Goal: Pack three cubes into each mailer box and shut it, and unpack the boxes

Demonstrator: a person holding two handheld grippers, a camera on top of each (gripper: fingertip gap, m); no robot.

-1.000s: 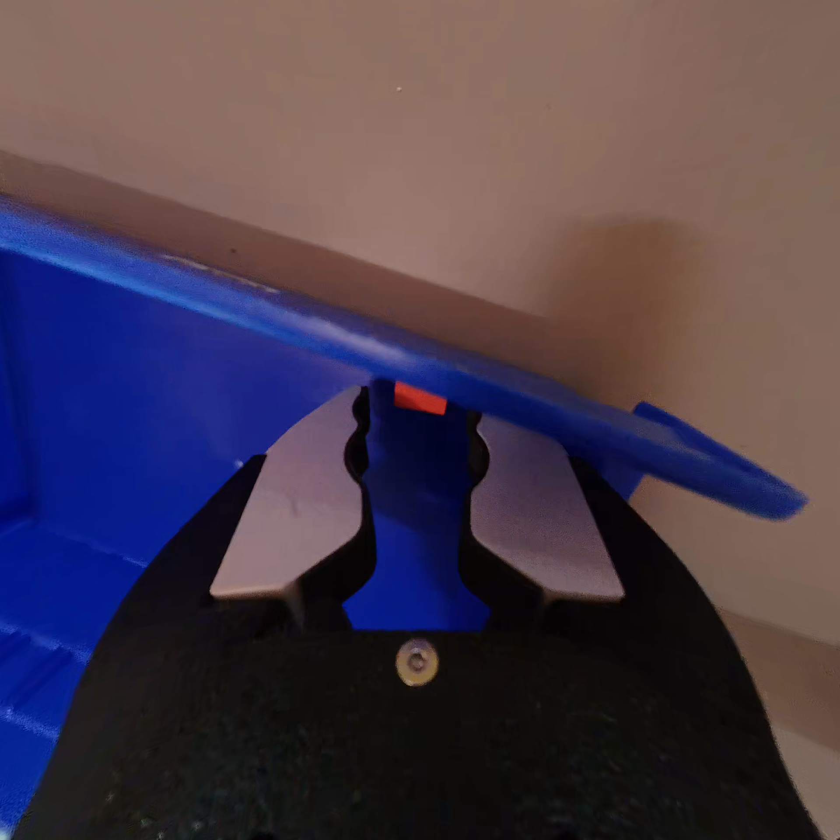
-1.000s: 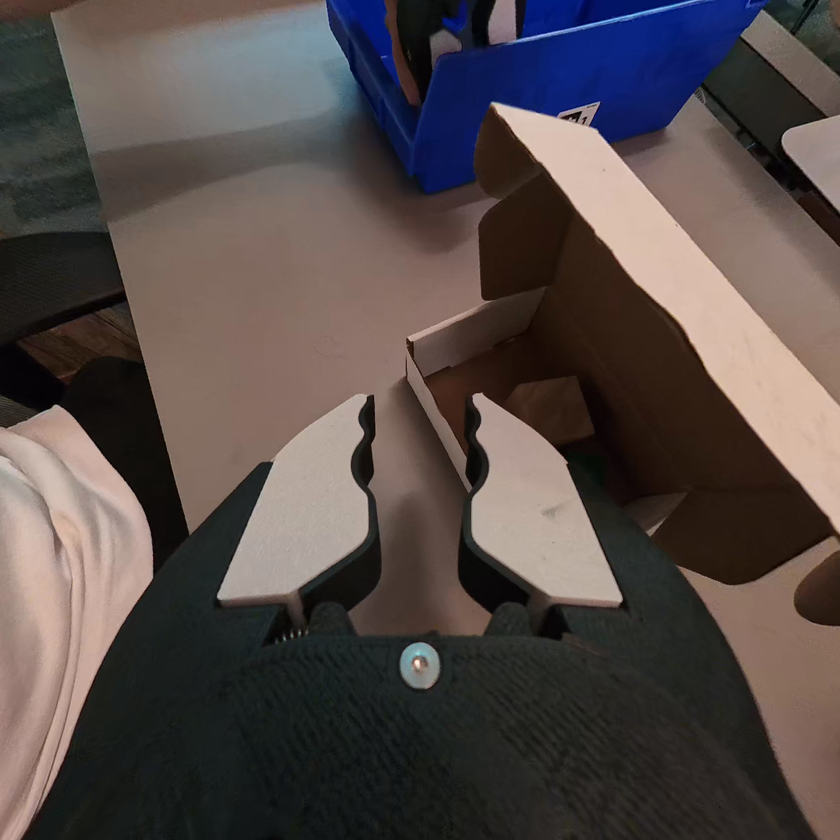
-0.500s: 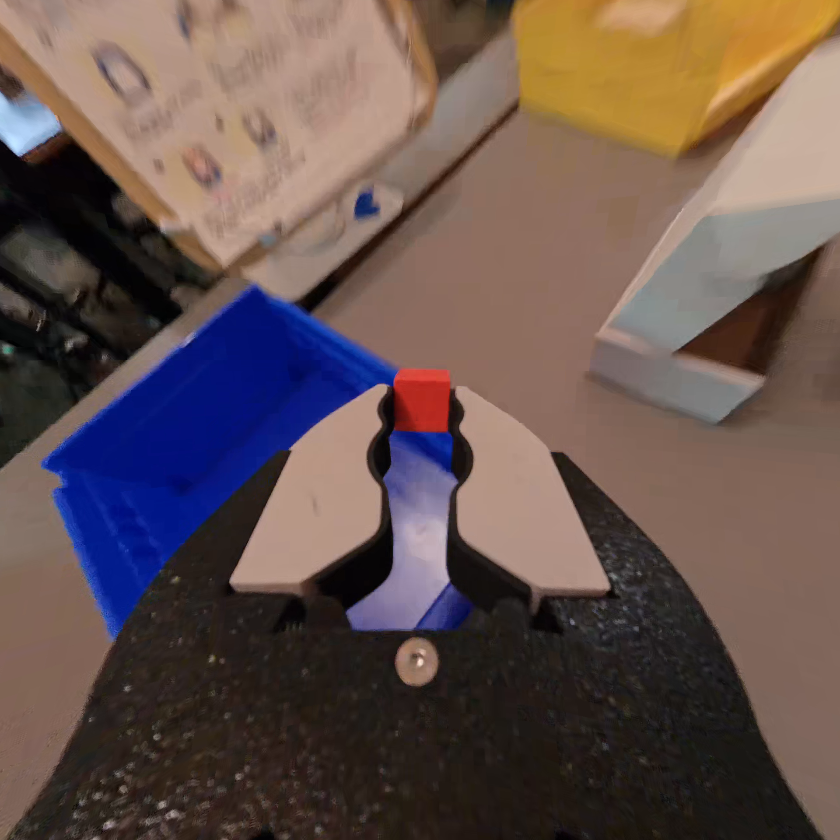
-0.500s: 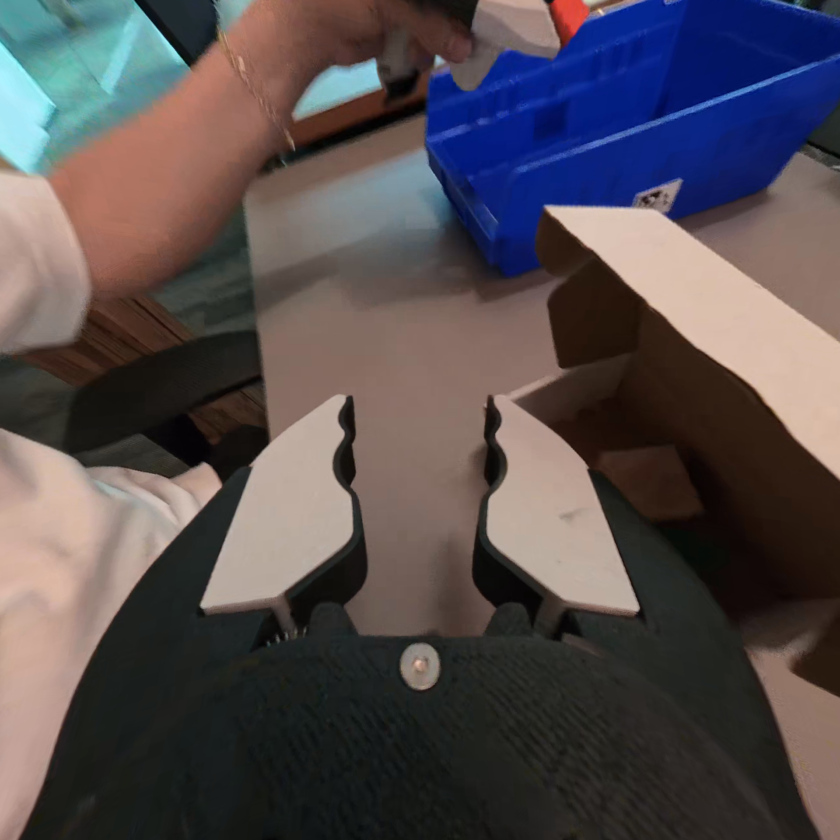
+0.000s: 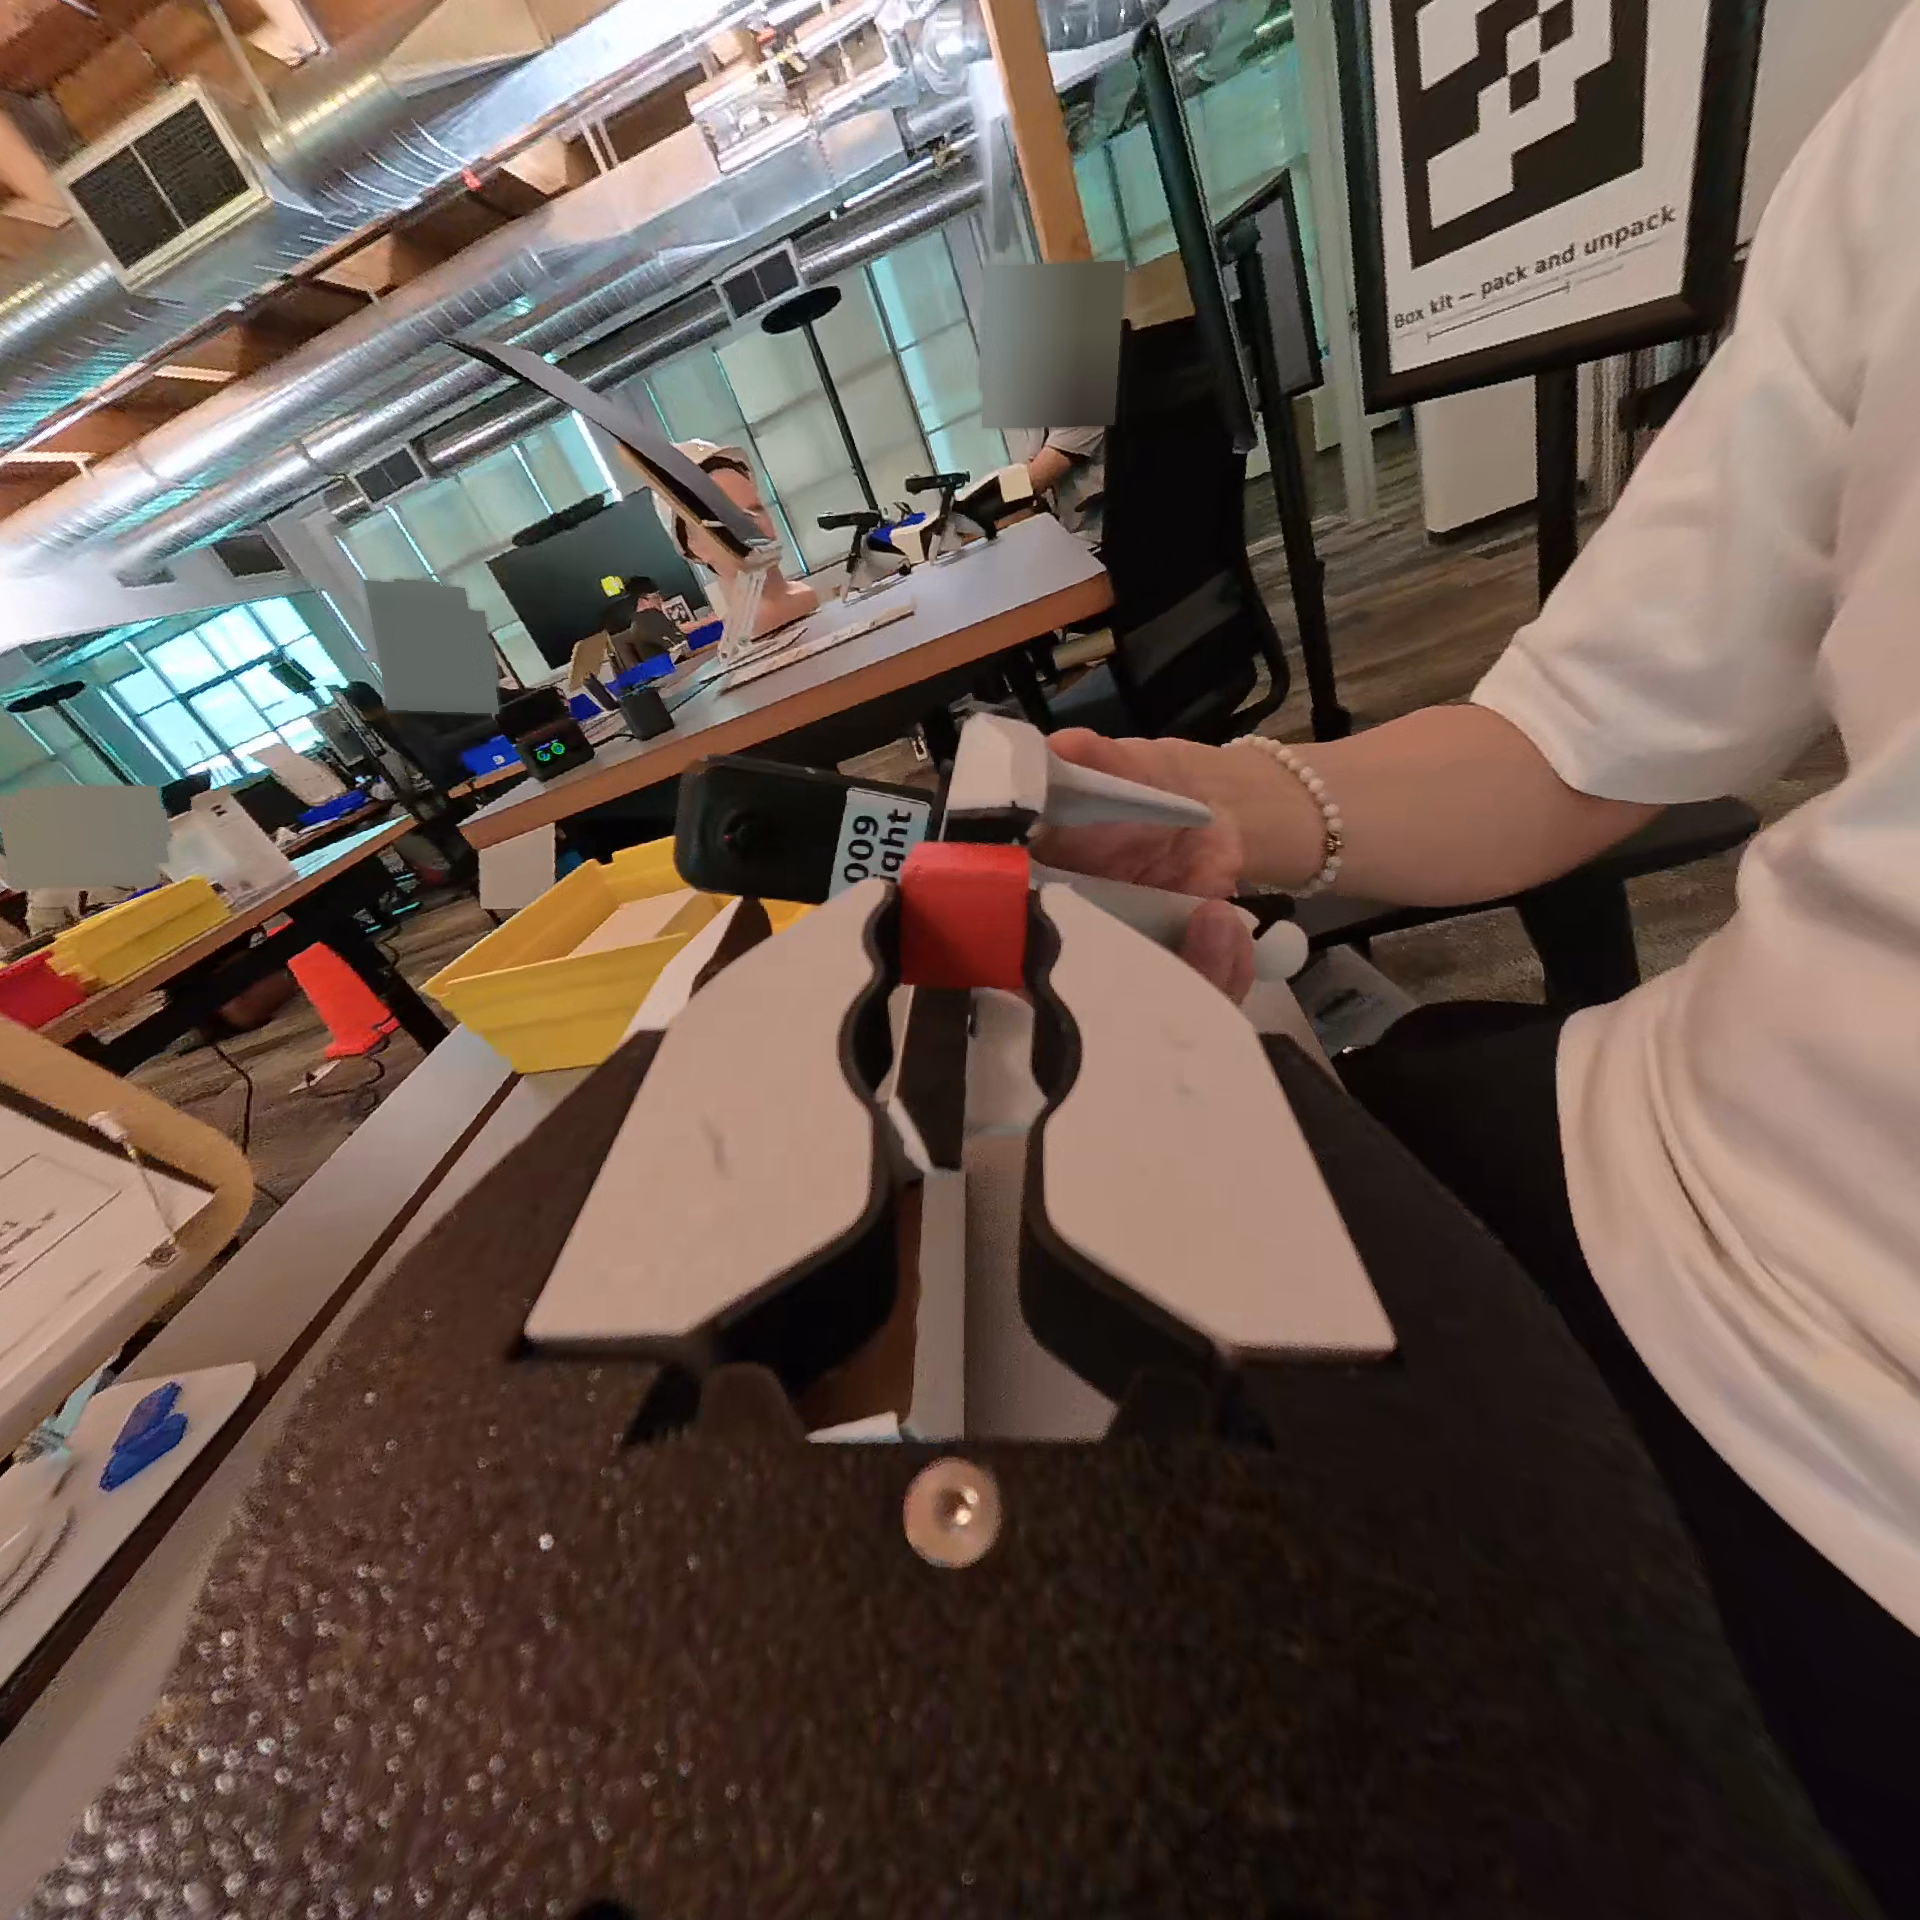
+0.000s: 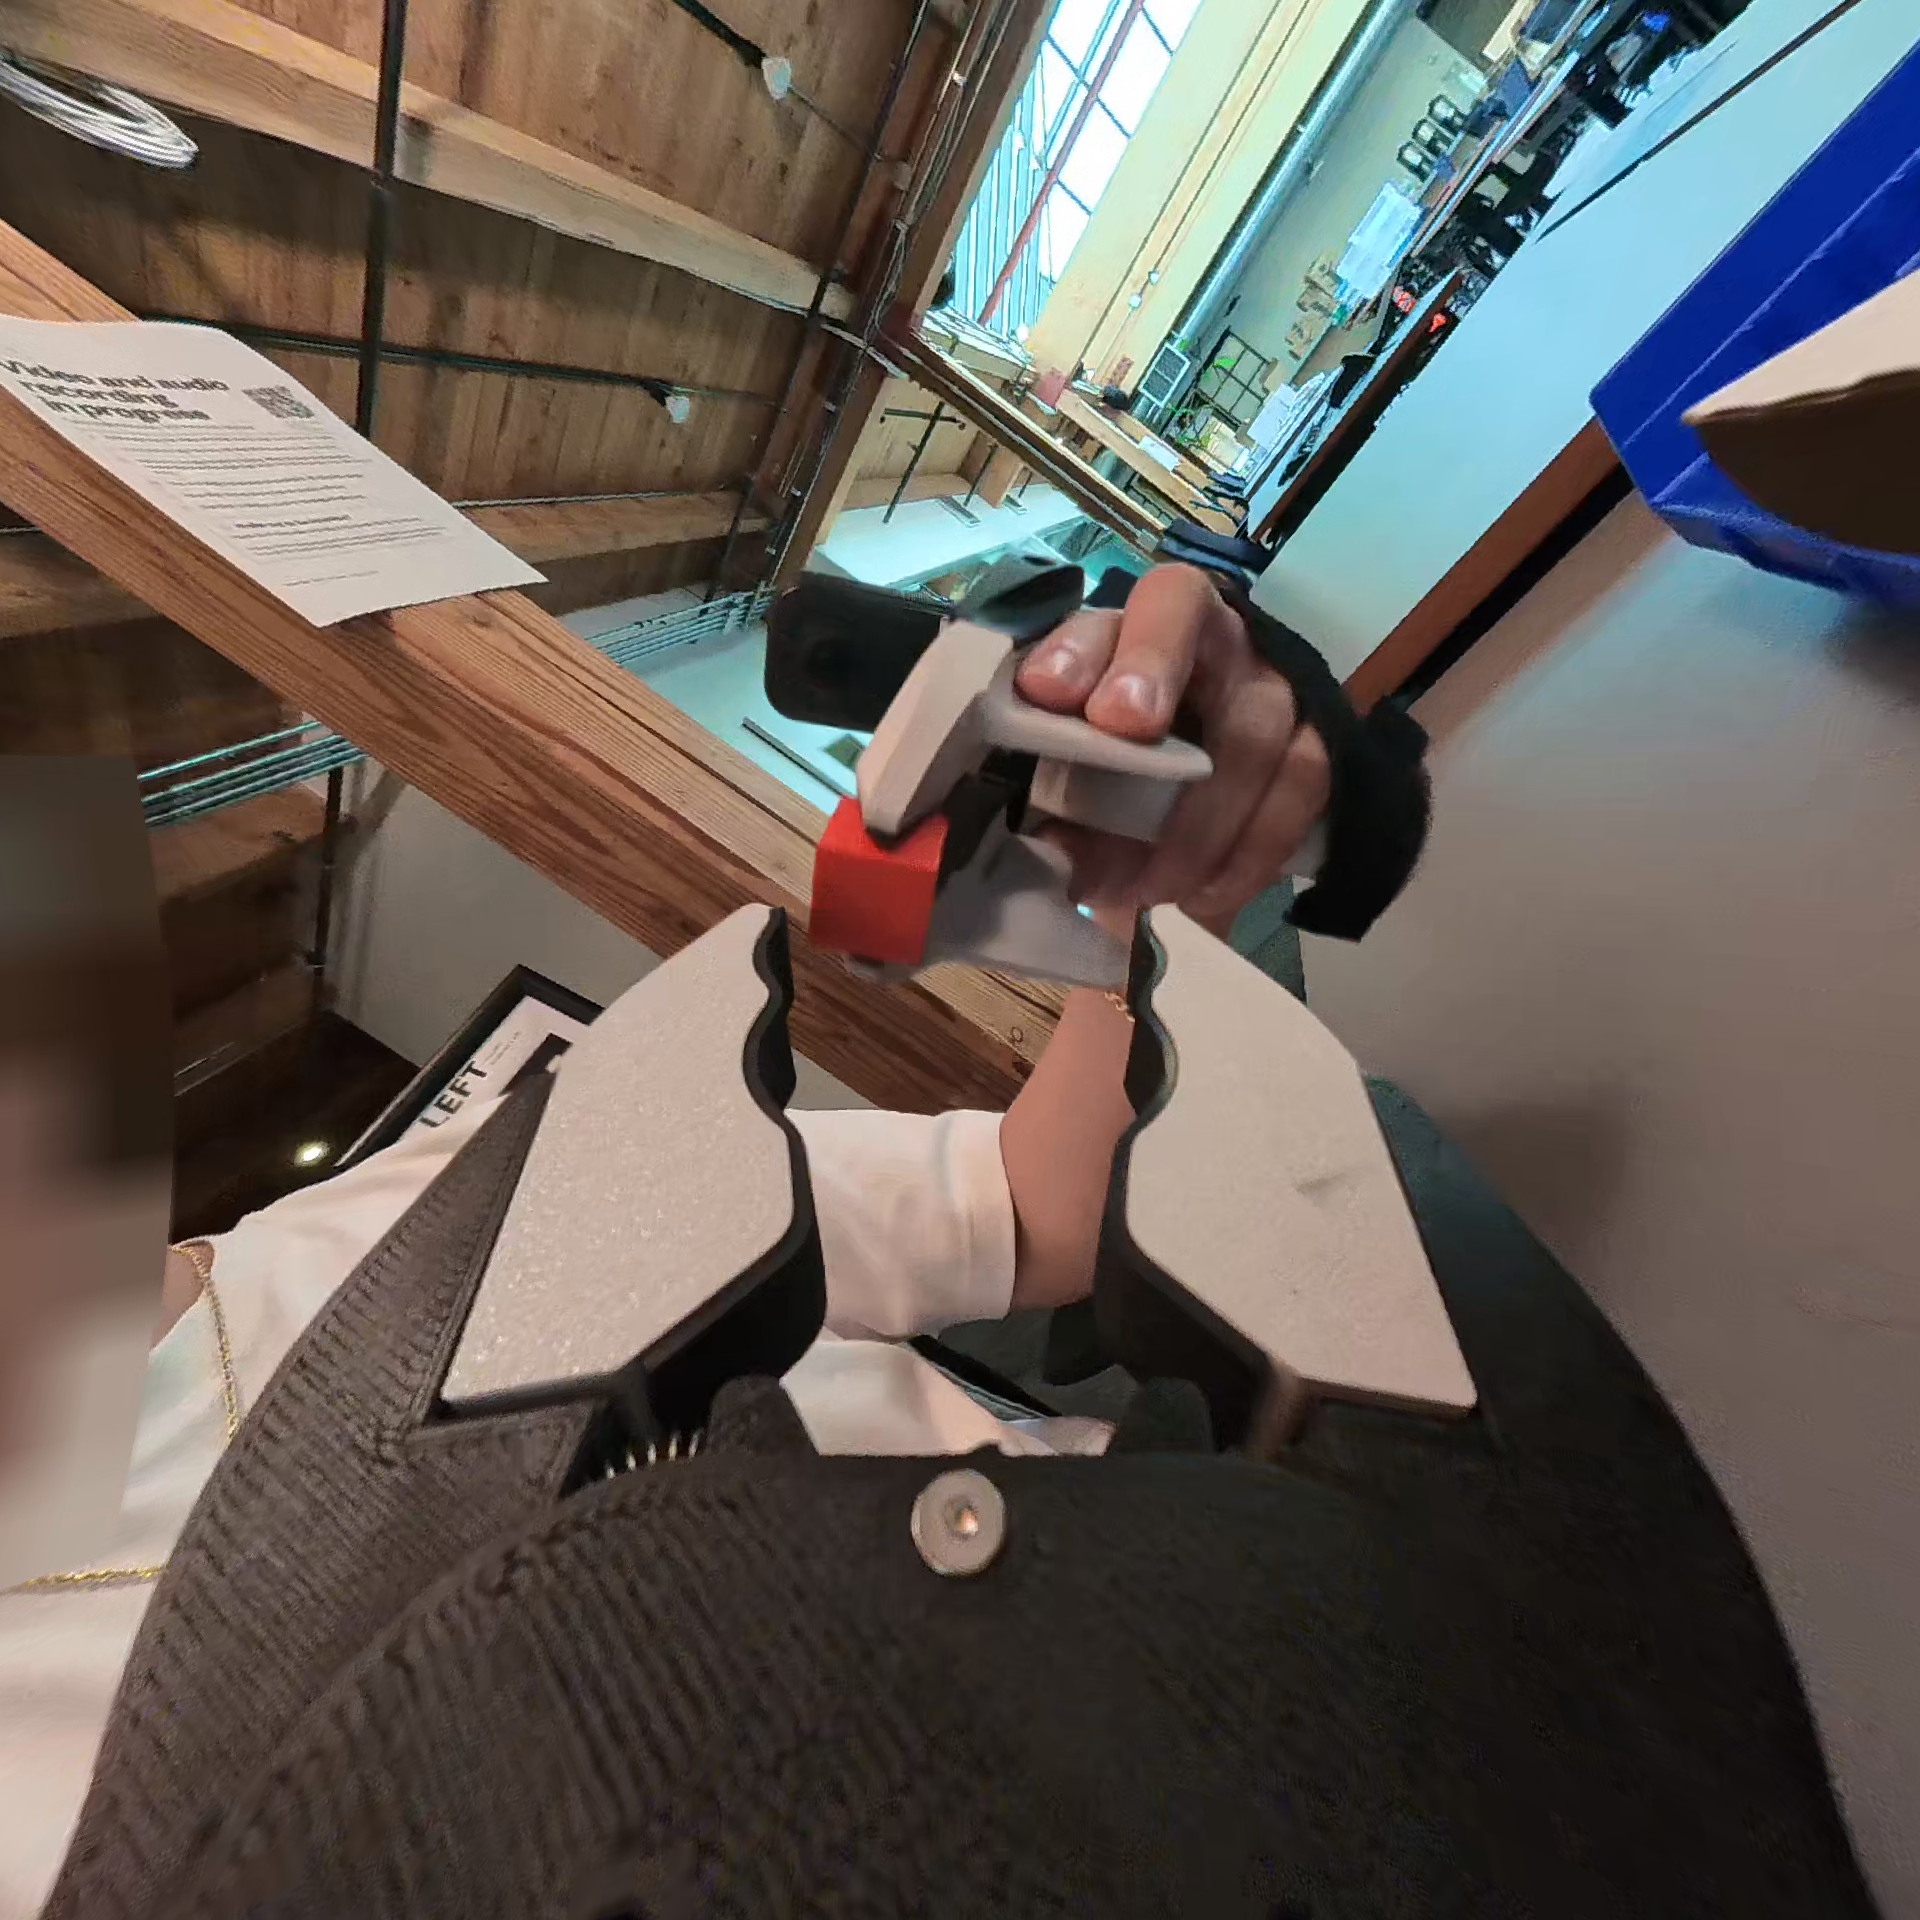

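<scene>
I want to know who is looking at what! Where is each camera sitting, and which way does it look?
Left wrist view: sits on the left gripper, shut on the red cube; faces the right gripper's hand and white sleeve.
Right wrist view: sits on the right gripper, jaws open; faces the left gripper and its hand.
Shared: the red cube, each seeing the other gripper.

The red cube [image 5: 961, 914] looks smooth and matt. Beside it, the left hand-held gripper [image 5: 961, 940] has matt grey pads [image 5: 748, 1132] on a rough, grainy black plastic body.
</scene>
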